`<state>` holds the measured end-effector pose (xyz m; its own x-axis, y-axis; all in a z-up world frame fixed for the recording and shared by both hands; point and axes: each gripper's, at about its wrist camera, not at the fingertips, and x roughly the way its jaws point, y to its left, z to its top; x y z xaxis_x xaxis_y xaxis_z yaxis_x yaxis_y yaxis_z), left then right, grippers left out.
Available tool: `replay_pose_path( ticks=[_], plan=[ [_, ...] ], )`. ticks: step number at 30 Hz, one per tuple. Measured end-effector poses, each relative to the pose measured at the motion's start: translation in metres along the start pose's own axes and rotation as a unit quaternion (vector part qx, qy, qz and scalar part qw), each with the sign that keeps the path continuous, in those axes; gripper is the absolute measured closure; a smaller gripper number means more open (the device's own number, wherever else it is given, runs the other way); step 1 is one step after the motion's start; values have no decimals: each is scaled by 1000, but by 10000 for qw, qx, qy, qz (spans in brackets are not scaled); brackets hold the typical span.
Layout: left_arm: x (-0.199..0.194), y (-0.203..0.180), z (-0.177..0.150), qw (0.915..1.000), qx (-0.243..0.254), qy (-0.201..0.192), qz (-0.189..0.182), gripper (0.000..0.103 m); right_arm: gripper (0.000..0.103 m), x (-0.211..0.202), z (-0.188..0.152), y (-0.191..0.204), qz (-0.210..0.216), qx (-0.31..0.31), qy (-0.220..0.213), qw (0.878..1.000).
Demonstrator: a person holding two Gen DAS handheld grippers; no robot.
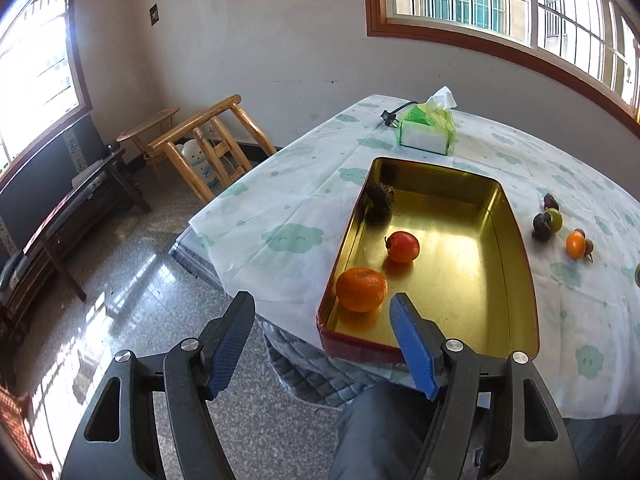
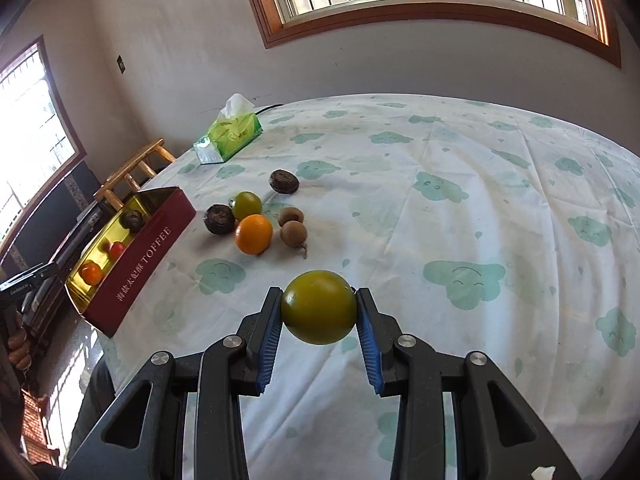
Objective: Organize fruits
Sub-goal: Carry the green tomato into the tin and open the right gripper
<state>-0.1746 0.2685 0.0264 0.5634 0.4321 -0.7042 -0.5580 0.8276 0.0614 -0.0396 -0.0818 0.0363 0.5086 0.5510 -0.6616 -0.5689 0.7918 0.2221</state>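
A red tin with a gold inside (image 1: 516, 240) (image 2: 148, 256) lies on the table's left part. In it are a mandarin (image 1: 361, 289), a red tomato (image 1: 403, 246) and a dark wrinkled fruit (image 1: 379, 199). My left gripper (image 1: 322, 344) is open and empty, just in front of the tin's near end. My right gripper (image 2: 318, 312) is shut on a large green fruit (image 2: 319, 307), held above the cloth. Loose fruits lie beyond it: an orange one (image 2: 253, 233), a small green one (image 2: 247, 205), two dark ones (image 2: 219, 219) (image 2: 283, 181) and two brown longans (image 2: 293, 232).
A green tissue pack (image 1: 428, 130) (image 2: 230, 134) and a black plug (image 1: 390, 117) sit at the table's far end. The cloud-print cloth (image 2: 460, 200) covers the table. A wooden chair (image 1: 208, 140) and a low dark table (image 1: 76, 208) stand on the floor to the left.
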Motion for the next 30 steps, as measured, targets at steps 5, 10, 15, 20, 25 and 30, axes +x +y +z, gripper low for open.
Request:
replay_pose_path(
  ticks=[5, 10, 15, 20, 25, 30],
  plan=[
    [-13, 6, -11, 9998, -94, -21, -147, 32, 69, 7, 22, 76, 691, -533, 8, 9962],
    [-22, 12, -14, 9995, -144, -54, -265, 30, 69, 27, 39, 147, 1270, -1017, 125, 9866],
    [-27, 17, -19, 9994, -122, -72, -305, 29, 69, 55, 44, 195, 1541, -1360, 334, 9781],
    [-24, 21, -23, 9993, -141, -21, -338, 29, 69, 87, 44, 225, 1551, -1635, 636, 9722],
    [-22, 26, -23, 9991, -190, 27, -365, 29, 69, 121, 42, 243, 1493, -1867, 1006, 9658],
    [-21, 28, -25, 9990, -195, 82, -402, 29, 69, 147, 37, 260, 1421, -2064, 1301, 9593]
  ],
)
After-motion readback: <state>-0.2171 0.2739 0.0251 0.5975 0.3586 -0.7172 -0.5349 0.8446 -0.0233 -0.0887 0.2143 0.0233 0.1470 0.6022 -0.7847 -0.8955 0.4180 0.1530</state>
